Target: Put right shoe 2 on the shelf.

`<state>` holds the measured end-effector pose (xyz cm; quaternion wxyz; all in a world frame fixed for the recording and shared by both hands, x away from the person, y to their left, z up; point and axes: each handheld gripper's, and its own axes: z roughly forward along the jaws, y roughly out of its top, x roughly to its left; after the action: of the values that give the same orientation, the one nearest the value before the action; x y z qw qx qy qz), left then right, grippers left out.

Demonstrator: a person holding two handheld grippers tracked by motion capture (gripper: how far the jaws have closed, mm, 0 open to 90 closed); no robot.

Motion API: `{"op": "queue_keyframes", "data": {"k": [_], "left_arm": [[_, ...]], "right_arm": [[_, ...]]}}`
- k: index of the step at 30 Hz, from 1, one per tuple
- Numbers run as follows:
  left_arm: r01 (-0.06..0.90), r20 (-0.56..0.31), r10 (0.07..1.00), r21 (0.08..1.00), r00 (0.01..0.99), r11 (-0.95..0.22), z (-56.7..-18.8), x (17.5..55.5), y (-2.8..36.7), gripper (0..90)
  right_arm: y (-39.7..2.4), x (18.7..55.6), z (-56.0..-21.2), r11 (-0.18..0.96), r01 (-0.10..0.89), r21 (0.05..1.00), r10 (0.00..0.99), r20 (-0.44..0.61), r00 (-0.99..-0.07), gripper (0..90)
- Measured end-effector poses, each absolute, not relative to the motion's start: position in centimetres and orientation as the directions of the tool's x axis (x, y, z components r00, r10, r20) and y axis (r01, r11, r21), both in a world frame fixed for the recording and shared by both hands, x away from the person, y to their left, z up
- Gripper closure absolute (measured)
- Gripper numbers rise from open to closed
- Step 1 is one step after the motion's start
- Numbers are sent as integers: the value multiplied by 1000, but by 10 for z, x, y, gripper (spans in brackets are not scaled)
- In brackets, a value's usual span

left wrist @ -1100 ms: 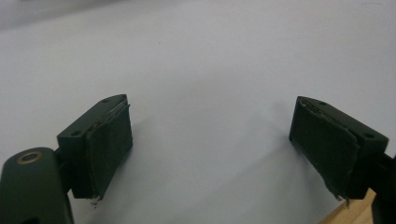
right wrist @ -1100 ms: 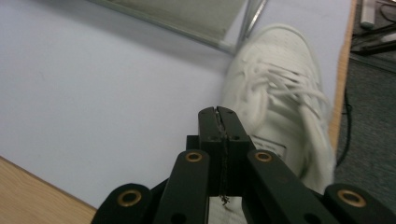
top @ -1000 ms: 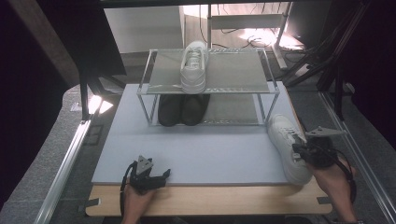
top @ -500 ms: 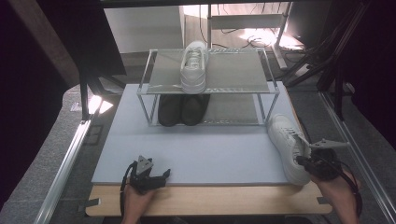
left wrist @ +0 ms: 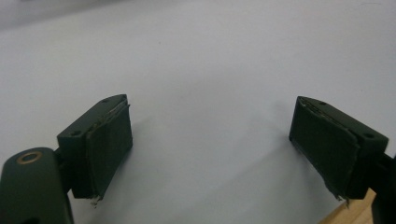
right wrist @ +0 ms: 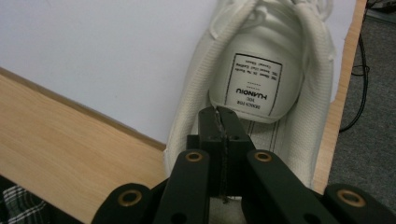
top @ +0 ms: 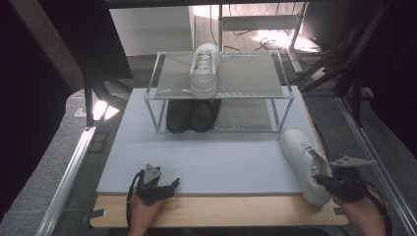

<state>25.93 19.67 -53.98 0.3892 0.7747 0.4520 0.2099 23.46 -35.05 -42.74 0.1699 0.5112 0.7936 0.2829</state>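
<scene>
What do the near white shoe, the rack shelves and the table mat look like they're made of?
White shoe: knit or mesh fabric collar, smoother matte upper, maybe synthetic leather; printed insole label.
Rack: pale metal frame, shelves seemingly fine mesh, judging by the grainy, see-through look.
Mat: matte grey-blue sheet, probably foam or felt, over a wood-grain board.

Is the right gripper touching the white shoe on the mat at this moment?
Cannot tell. In the right gripper view the right gripper, jaws shut together, sits over the heel opening of the white shoe, but no pinched edge or clear gap shows.
</scene>
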Motion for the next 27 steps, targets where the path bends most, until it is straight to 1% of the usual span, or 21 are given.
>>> {"op": "queue_keyframes", "data": {"k": [4,7,12,16,20,27], "left_arm": [[538,-27,865,793,501,-287,-540,259,196,129],[538,-27,865,793,501,-287,-540,259,196,129],[538,-27,865,792,501,-286,-540,259,196,129],[539,-27,865,792,501,-287,-540,259,196,129],[539,-28,865,792,500,-286,-540,259,196,129],[539,-28,866,792,500,-285,-540,259,196,129]], "right_arm": [[-352,235,-424,310,709,633,906,28,-421,895],[-354,237,-416,292,691,661,911,28,-412,894],[-365,248,-401,248,677,693,927,32,-373,893],[-375,260,-398,218,679,701,940,38,-340,894],[-386,274,-403,199,687,699,949,37,-312,893],[-393,296,-425,185,711,678,954,48,-294,889]]}}
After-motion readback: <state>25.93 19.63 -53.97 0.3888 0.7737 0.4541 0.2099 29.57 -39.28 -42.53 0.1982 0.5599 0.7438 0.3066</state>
